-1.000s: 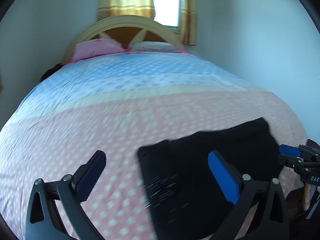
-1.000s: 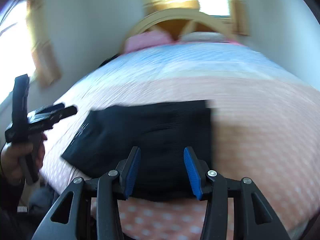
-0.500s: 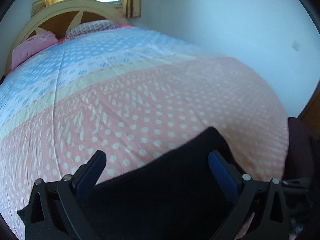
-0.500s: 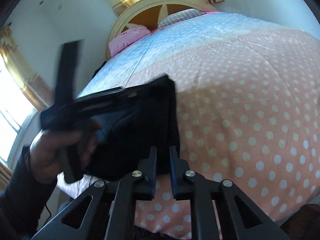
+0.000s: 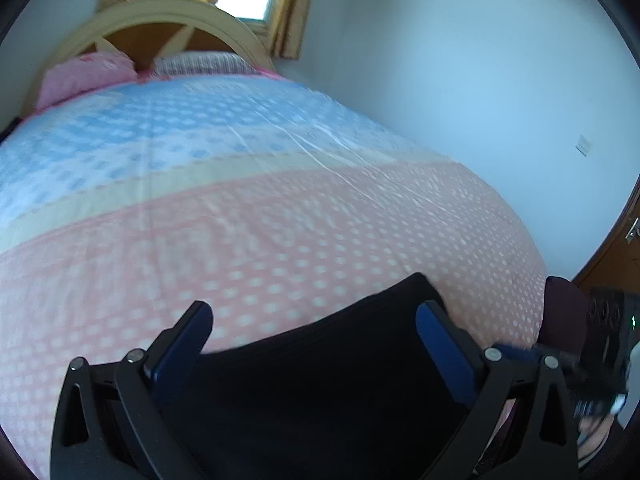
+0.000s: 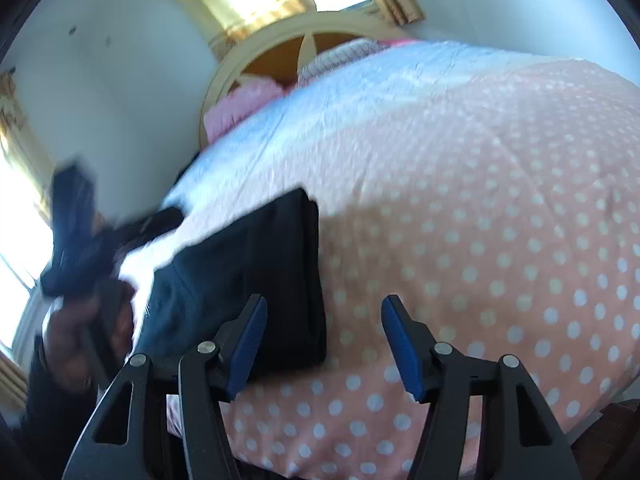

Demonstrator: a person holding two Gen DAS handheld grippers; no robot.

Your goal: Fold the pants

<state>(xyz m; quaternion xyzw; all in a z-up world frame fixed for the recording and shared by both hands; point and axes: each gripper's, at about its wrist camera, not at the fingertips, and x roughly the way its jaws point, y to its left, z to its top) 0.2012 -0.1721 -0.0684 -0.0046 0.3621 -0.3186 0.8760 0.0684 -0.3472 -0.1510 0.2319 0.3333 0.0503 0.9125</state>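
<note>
The black pants (image 5: 320, 384) lie folded into a flat block near the foot of the bed. In the left wrist view my left gripper (image 5: 316, 332) hangs open just above them, its blue pads (image 5: 440, 344) spread wide over the cloth. From the right wrist view the pants (image 6: 260, 272) lie left of centre, with a straight right edge. My right gripper (image 6: 323, 320) is open at that edge: its left pad is over the cloth, its right pad over bare bedspread. The left gripper (image 6: 76, 232) shows blurred at the left, held in a hand (image 6: 72, 340).
The pink dotted bedspread (image 6: 480, 240) stretches away to a blue band (image 5: 180, 128), pillows (image 5: 84, 76) and a curved headboard (image 5: 172, 12). A pale wall (image 5: 460, 80) runs along the right side. A wooden door (image 5: 616, 248) stands at the far right.
My right gripper, shut at the pants' edge half a second ago, has opened and pulled back a little. The left gripper has swung and lifted slightly, still open over the pants.
</note>
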